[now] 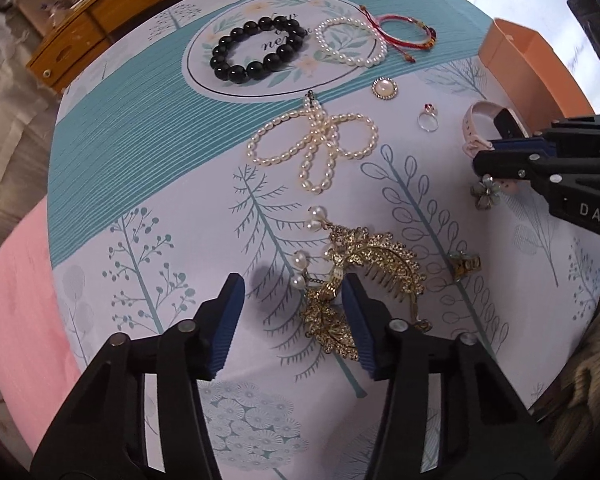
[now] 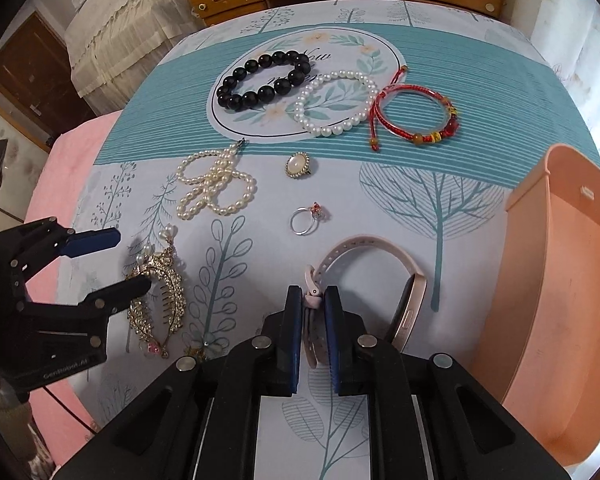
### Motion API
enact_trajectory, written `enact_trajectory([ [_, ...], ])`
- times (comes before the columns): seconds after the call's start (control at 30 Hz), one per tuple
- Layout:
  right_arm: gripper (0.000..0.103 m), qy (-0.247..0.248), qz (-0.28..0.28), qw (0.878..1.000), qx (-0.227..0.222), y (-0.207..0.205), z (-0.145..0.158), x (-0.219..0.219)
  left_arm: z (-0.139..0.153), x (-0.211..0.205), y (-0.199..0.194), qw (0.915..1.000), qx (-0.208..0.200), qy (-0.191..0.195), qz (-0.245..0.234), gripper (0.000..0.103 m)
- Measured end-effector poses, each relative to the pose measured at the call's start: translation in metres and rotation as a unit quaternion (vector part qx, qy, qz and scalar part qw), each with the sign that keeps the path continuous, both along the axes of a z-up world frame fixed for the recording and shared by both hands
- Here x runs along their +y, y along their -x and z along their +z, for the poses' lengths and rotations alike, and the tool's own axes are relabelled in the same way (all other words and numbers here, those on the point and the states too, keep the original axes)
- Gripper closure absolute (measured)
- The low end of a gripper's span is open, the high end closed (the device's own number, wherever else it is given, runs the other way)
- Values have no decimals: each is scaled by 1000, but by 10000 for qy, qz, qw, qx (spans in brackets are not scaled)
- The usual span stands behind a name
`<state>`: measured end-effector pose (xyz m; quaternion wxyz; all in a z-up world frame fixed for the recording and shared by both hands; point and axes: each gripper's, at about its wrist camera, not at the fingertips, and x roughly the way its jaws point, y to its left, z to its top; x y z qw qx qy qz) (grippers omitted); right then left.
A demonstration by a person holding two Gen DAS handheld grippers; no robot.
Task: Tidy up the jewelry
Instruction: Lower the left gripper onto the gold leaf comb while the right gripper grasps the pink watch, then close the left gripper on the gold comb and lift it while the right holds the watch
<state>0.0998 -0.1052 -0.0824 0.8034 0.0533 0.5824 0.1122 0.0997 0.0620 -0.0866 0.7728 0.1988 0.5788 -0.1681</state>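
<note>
Jewelry lies spread over a tree-printed cloth (image 2: 440,208), and the piece in hand is the pink watch band (image 2: 376,252), low centre of the right wrist view, where the right gripper (image 2: 313,332) is pinched on its perforated strap end near the buckle. It looks light and rubbery, so the loop will likely flop and swing from that hold; the strap is a safer place to grip than the glossy watch body, which looks slippery. At lower left of that view the left gripper (image 1: 292,320) stands spread, one finger over the gold rhinestone hair comb (image 1: 376,264) and the other on bare cloth. The comb looks stiff but delicate, with thin teeth, set stones and dangling pearl drops that could snag; its solid spine seems the best place to take it. Higher in the frame sit a black bead bracelet (image 2: 264,80), a white pearl bracelet (image 2: 336,104), a red cord bracelet (image 2: 416,116), a looped pearl strand (image 2: 214,184), a pearl brooch (image 2: 298,166) and a small ring (image 2: 306,220), each apart from the next except that the white pearls touch the red cord. The loose strand will likely drape and slide, while the ring is tiny and hard to pinch. An orange tray (image 2: 548,280) fills the right edge, just beside the watch, with open cloth between them, which looks like the likely drop spot. Near the bottom, a small flower piece (image 1: 486,194) lies close by the watch.
</note>
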Motion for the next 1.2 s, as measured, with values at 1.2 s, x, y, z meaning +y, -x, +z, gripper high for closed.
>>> enact_trajectory([
  [1.2,92,-233,-40,9997,-84,12,2,-9,-2,-1,-44,9954,802,402,-340,96],
])
